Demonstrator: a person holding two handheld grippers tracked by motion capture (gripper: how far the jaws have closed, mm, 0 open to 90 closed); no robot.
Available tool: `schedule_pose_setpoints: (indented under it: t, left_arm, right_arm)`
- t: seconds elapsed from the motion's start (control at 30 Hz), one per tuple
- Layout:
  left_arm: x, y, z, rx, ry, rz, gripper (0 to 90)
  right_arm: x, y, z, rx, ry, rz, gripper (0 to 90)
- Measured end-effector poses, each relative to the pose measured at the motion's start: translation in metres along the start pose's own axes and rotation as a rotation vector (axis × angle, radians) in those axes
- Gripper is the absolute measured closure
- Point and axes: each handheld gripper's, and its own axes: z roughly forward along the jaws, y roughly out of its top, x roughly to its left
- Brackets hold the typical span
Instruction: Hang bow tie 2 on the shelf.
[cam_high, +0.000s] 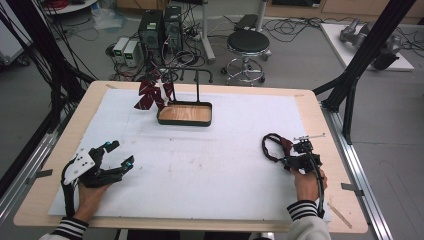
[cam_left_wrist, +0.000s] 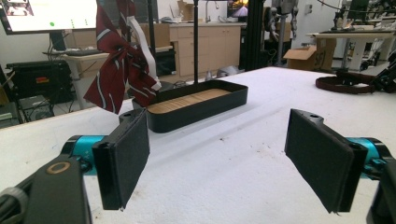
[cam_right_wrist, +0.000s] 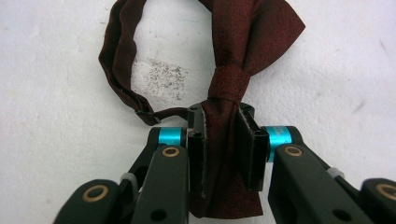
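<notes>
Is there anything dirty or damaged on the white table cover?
Yes. The white cover has a patch of dark specks inside the strap loop of the dark red bow tie held by the right claw. No tear is visible.

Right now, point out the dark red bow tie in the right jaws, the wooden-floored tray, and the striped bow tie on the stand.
dark red bow tie (cam_right_wrist: 229, 79), right gripper view, on its knot.
tray (cam_high: 185, 114), high view, on its wooden floor.
striped bow tie (cam_left_wrist: 122, 70), left gripper view, on its hanging wing.
</notes>
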Motion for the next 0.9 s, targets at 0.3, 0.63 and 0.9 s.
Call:
schedule_pose_setpoints:
  t: [0.3, 0.63, 0.9]
  left_arm:
    - [0.000, 0.000, 0.000, 0.000, 0.000, 0.000, 22.3]
    - [0.000, 0.000, 0.000, 0.000, -0.001, 0.000, 22.5]
    - [0.000, 0.000, 0.000, 0.001, -0.001, 0.000, 22.5]
  right_arm:
    - [0.004, 0.000, -0.002, -0.022, 0.004, -0.036, 76.8]
    - [0.012, 0.002, -0.009, -0.115, 0.004, -0.111, 76.9]
    - [0.018, 0.003, -0.017, -0.228, 0.028, -0.154, 77.0]
